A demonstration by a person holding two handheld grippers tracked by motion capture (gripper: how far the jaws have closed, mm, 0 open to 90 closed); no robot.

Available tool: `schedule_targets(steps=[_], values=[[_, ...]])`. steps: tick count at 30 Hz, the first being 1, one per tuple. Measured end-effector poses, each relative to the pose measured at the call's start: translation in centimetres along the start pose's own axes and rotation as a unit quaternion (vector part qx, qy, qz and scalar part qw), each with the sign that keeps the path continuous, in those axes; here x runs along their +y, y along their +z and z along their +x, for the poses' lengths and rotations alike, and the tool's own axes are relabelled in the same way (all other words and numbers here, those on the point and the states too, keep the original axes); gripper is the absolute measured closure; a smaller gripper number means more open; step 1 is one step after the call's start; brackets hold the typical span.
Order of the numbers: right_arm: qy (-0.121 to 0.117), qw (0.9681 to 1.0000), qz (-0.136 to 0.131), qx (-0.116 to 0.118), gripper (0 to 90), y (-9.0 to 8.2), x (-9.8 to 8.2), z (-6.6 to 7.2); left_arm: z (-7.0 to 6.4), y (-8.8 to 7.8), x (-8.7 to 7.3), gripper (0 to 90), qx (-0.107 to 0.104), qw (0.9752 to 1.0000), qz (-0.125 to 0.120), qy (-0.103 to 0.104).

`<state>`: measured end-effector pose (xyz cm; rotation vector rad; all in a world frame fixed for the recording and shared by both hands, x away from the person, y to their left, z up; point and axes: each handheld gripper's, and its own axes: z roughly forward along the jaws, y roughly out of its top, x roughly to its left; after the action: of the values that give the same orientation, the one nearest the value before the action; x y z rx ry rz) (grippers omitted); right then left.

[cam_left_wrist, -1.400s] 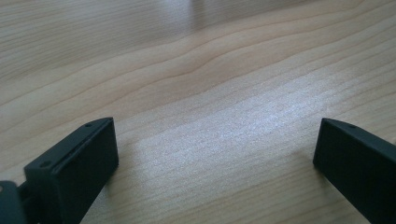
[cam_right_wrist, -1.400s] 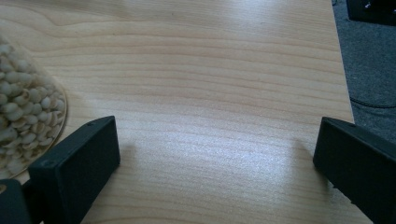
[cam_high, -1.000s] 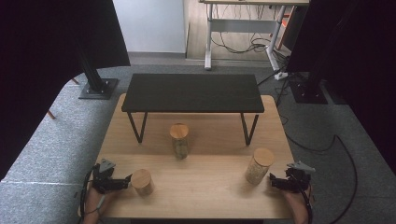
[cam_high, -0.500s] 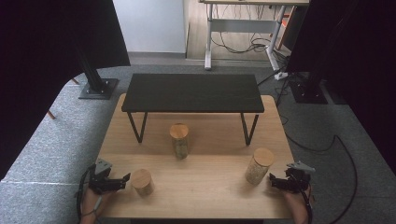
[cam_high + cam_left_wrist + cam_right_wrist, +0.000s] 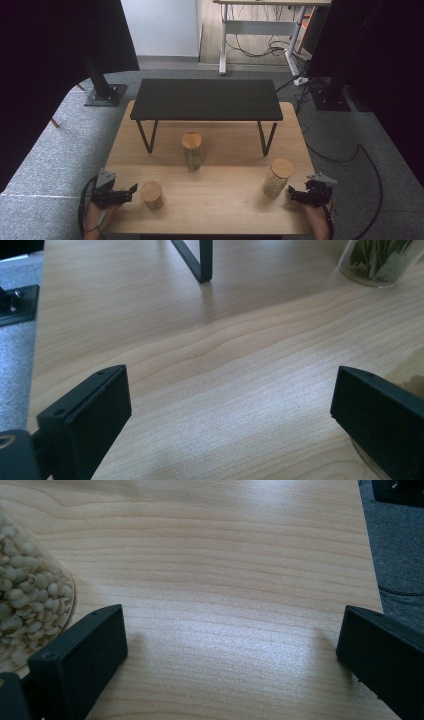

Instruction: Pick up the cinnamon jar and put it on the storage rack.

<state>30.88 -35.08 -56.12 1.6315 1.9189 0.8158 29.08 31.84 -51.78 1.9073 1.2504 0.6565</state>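
Little has shifted since the earlier frames: left gripper [image 5: 131, 191] edged slightly outward at the table's near left corner, jaws wide apart, empty, just beside the short cork-lidded jar [image 5: 151, 194]. Right gripper [image 5: 292, 193], near right edge, also spread and empty, beside the bean jar [image 5: 277, 177]. I judge both approaches pending. Farther: middle jar [image 5: 192, 150], black shelf [image 5: 207, 99].

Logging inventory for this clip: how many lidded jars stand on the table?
3: one jar beside the left tongs, one jar mid-table, one jar by the right tongs.
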Motion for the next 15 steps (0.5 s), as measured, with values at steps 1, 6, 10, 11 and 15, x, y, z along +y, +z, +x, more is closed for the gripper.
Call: schedule_targets(steps=[1,6,10,11,15], values=[[0.0,1.0,0.0,0.0,0.0,0.0,0.0,0.0,0.0,-0.1,0.1,2.6,0.001,1.0,-0.002,0.0],[0.0,1.0,0.0,0.0,0.0,0.0,0.0,0.0,0.0,-0.8,0.3,2.6,-0.001,0.9999,-0.012,0.0],[0.001,1.0,0.0,0.0,0.0,0.0,0.0,0.0,-0.2,-1.2,0.6,2.6,-0.002,0.9998,-0.018,0.003],[0.0,1.0,0.0,0.0,0.0,0.0,0.0,0.0,-0.2,-1.3,0.7,2.6,-0.002,0.9998,-0.019,0.004],[0.0,1.0,0.0,0.0,0.0,0.0,0.0,0.0,-0.3,-1.7,0.9,2.6,-0.002,0.9996,-0.026,0.004]])
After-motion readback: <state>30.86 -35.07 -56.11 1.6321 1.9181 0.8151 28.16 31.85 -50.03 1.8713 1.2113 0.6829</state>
